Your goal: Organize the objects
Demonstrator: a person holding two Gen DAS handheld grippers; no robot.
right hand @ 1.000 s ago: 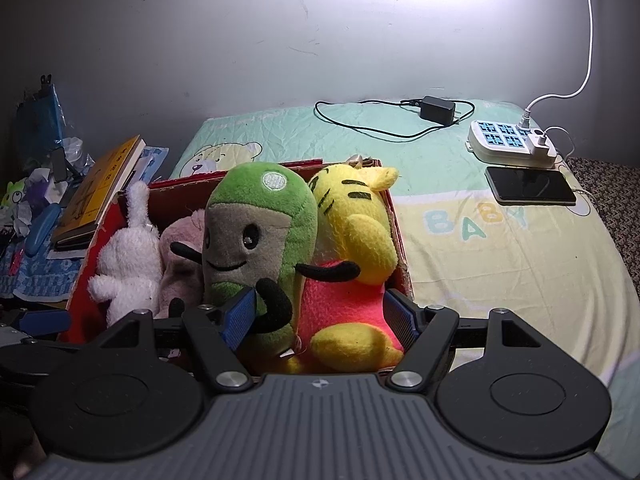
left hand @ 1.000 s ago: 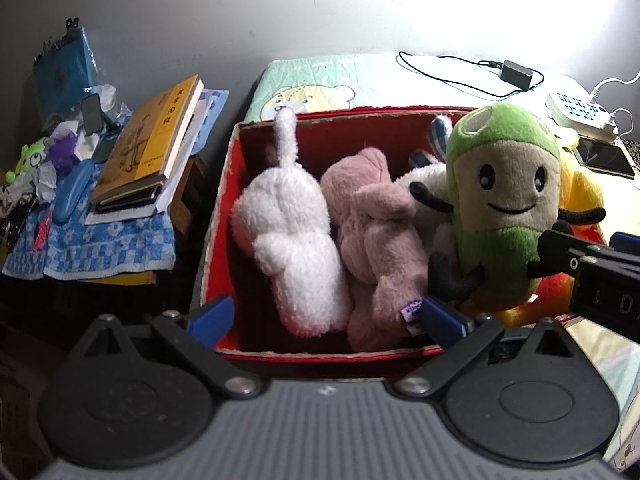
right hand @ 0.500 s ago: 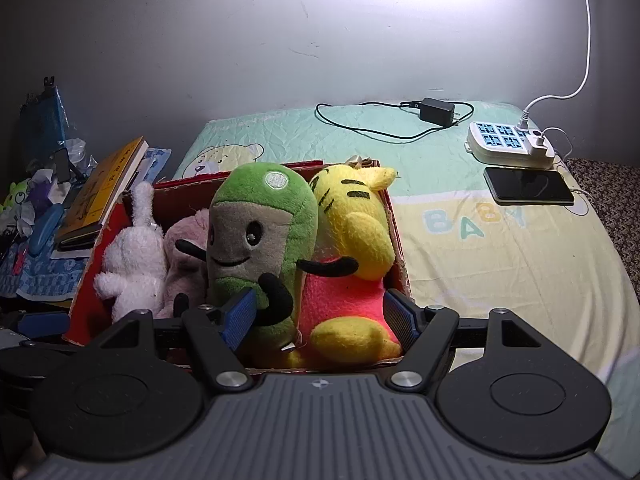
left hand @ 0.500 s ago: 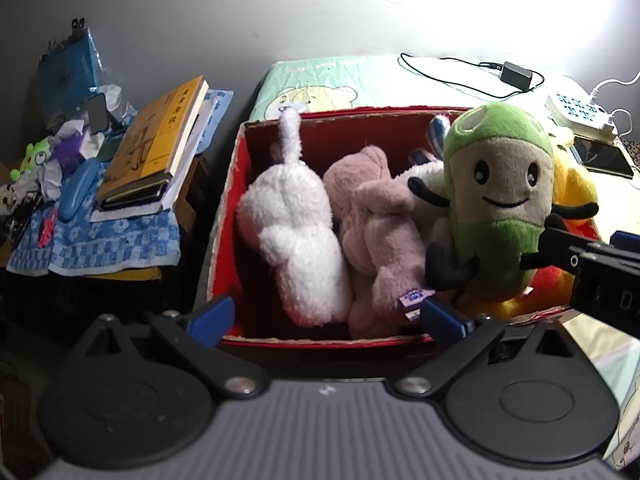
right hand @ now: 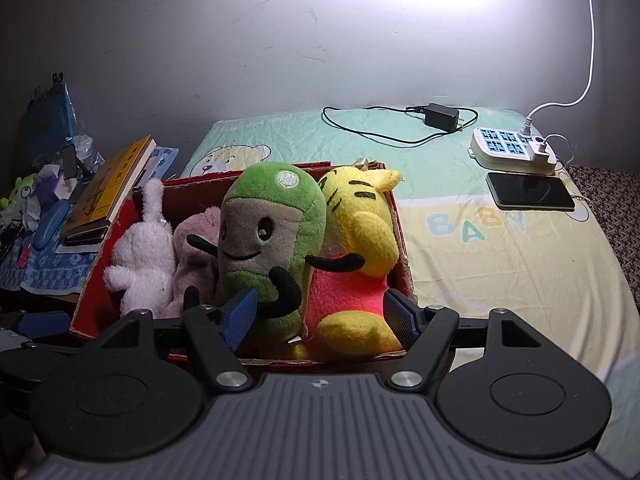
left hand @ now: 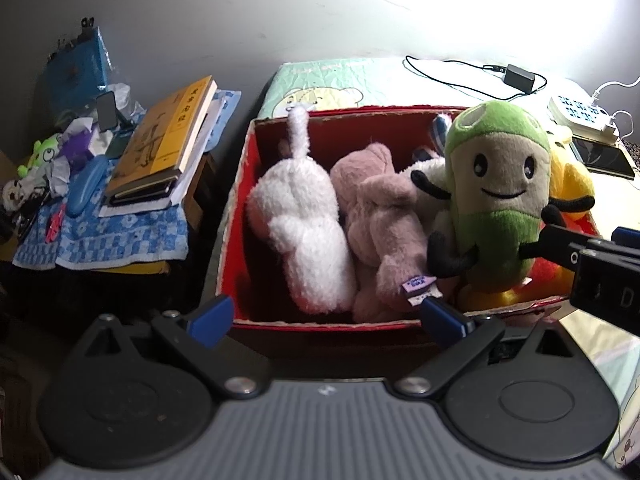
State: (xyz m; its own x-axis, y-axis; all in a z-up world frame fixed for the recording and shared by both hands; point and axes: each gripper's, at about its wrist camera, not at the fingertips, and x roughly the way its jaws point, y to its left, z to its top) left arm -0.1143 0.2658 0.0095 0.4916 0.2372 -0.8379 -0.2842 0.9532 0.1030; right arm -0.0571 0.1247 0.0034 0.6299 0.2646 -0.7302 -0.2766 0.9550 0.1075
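Both hand-held grippers hover at the near edge of a red cardboard box [right hand: 402,240] full of plush toys. Seen from its own camera, the right gripper [right hand: 318,318] has its blue ribbed pads spread wide, one beside the lower body of a green and beige plush [right hand: 266,240], the other by the box's right wall; nothing is clamped. The left gripper [left hand: 326,314] is likewise wide open and empty, its blue tips just outside the box's front wall.

Readable writing is scarce. The pastel bedsheet [right hand: 500,264] under the box spells "BABY" in coloured letters and shows a cartoon bear. A yellow book [left hand: 164,144] on the side table carries dark characters I cannot make out. A small purple tag [left hand: 418,282] hangs from the pink plush [left hand: 380,232]; its print is too small to read.

Compared with a second ago, the green plush stands slightly more upright and further from the left camera, and the whole box sits a little further from both grippers.

Inside the box, from left to right: a fluffy white plush [left hand: 304,216], the matted pink one, the smooth-piled green plush with thin black arms and a stitched smile, and a yellow striped tiger plush [right hand: 360,220] in a coral shirt. A white power strip [right hand: 512,150], a dark phone [right hand: 528,192] and a black adapter [right hand: 442,117] with its cord lie on the sheet behind.
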